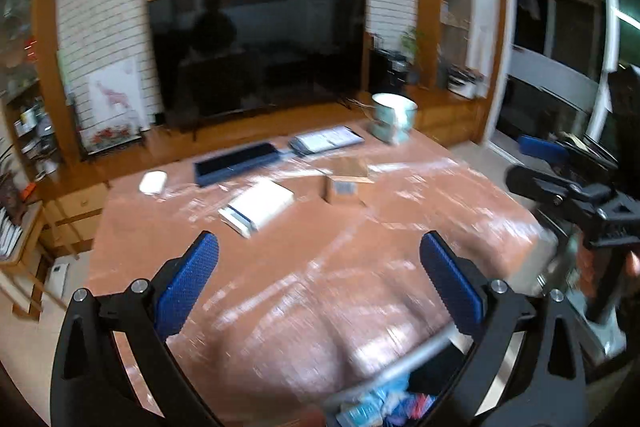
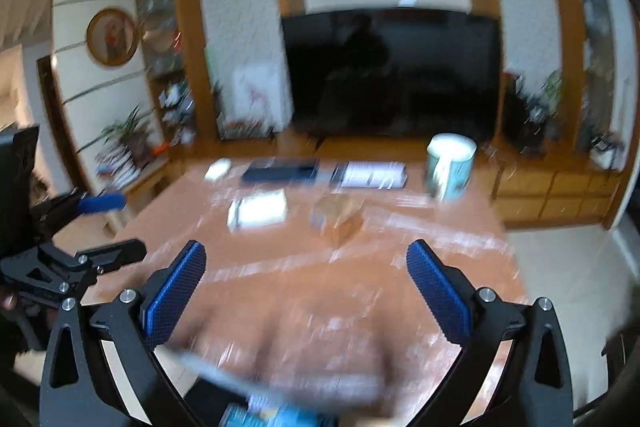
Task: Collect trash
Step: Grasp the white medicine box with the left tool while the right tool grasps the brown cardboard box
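Two hand-held tools hang above a reddish-brown counter in a living room, both tilted down toward its far half, with a large dark television against the wall behind. Everything is smeared by motion blur.

On the left, the left tool has its blue pads spread wide, with nothing between them. Farther right, the right tool is likewise spread wide and empty. The two sit side by side, near each other.

Going left to right along the far part of the counter: a small white rounded object, a long dark blue flat case, a white flat box, a small cardboard box, a dark folder with papers, and a pale cup-shaped container at the far right corner.

The trash itself, blue and mixed wrappers, lies low at the near edge beneath both tools, seemingly inside a bin with a pale rim; blur hides its outline. It sits below and behind the pads, not ahead of them.

Anything left to collect would lie ahead across the counter. The cardboard box seems roughly centred before both tools; I cannot tell which is nearer.
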### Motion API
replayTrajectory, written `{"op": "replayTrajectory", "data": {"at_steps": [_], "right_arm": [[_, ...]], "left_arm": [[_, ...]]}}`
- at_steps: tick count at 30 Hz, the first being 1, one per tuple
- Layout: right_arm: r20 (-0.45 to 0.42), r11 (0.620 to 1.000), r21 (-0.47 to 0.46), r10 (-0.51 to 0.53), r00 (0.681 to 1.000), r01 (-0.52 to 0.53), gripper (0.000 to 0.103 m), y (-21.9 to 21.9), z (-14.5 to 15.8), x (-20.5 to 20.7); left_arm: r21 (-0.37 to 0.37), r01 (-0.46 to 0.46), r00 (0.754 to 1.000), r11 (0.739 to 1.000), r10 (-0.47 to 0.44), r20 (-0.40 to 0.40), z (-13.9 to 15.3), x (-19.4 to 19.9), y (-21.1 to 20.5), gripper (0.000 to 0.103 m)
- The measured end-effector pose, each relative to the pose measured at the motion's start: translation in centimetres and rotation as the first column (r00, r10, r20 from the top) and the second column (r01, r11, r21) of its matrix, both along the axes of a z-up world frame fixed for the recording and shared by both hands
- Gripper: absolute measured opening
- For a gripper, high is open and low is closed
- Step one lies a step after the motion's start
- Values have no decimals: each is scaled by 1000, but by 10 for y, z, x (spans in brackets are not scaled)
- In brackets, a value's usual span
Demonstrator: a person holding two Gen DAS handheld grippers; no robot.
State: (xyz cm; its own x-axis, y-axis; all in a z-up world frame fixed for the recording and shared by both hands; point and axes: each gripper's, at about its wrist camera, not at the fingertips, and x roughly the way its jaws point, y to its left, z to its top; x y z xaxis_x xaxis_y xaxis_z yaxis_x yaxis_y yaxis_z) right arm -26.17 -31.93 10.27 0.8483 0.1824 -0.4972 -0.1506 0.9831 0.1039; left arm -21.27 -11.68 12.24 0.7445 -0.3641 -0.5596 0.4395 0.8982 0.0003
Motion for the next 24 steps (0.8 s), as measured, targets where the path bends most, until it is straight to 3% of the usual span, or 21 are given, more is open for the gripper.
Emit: {"op": "replayTrajectory", "data": {"at_steps": [2,7,11,18,24], "right_arm": [[-87,999,-12,-32,996,31,99,2,-2,24],[-120,1000,19,-7,993,9,99,11,-10,60],[-207,999,26,-13,978,19,99,15,-29,104],[-339,995,31,-78,938,94,99,21,-66,166],[-406,985,34,-140,903,168,98,25,-91,207]], "left_arm": [[-10,-24,1000,1000,24,3,1,11,2,101],[-32,-11,996,999,8,-90,-3,56,6,101],[50,20,980,999,-10,-198,-24,97,3,101],[217,108,969,970,-54,-240,-66,155,-3,101],[251,208,942,945,-125,-311,-96,196,-10,101]]}}
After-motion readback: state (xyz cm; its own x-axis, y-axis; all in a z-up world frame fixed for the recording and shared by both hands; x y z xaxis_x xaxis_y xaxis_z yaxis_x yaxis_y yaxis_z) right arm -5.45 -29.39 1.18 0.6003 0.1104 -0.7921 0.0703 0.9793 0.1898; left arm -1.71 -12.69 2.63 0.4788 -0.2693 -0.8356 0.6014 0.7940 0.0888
